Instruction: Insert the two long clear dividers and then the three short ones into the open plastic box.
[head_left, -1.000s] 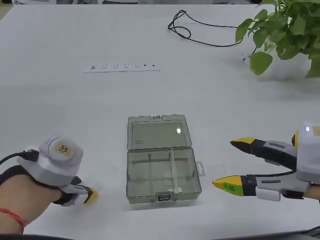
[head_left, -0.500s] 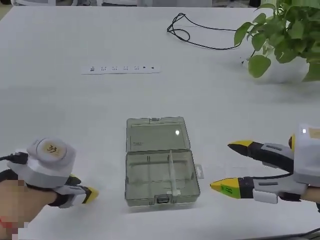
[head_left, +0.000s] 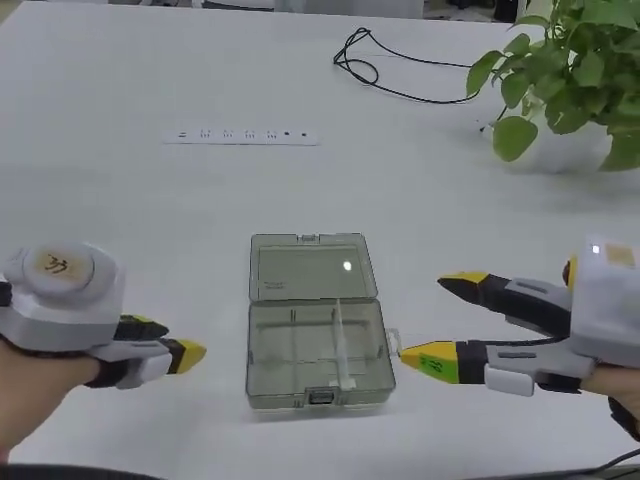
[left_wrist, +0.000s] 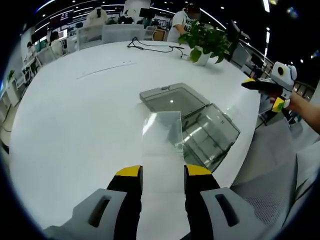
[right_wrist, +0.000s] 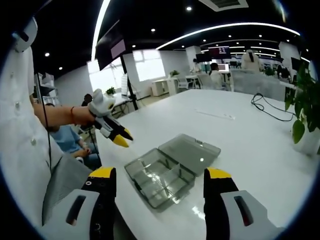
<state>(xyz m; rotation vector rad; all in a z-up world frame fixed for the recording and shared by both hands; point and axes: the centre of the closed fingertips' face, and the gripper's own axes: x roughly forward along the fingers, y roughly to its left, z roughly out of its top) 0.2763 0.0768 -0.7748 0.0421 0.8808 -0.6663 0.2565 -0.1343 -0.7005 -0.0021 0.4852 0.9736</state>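
The head camera is looking forward and down at the desk (head_left: 120, 200) from its near edge, fairly close over the box (head_left: 318, 345). The camera on the left tool (head_left: 175, 342) is riding low, facing across the divider (left_wrist: 161, 132) toward the box; the one on the right tool (head_left: 432, 320) is facing it from the other side. All three are sharing the box.

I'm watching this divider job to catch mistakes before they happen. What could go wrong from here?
The clear divider sticks far out of the left gripper, so it might twist or slip on the way over. The box sits unheld, with the right gripper open and apart from it; pressing in may slide it. A divider already standing inside could get knocked.
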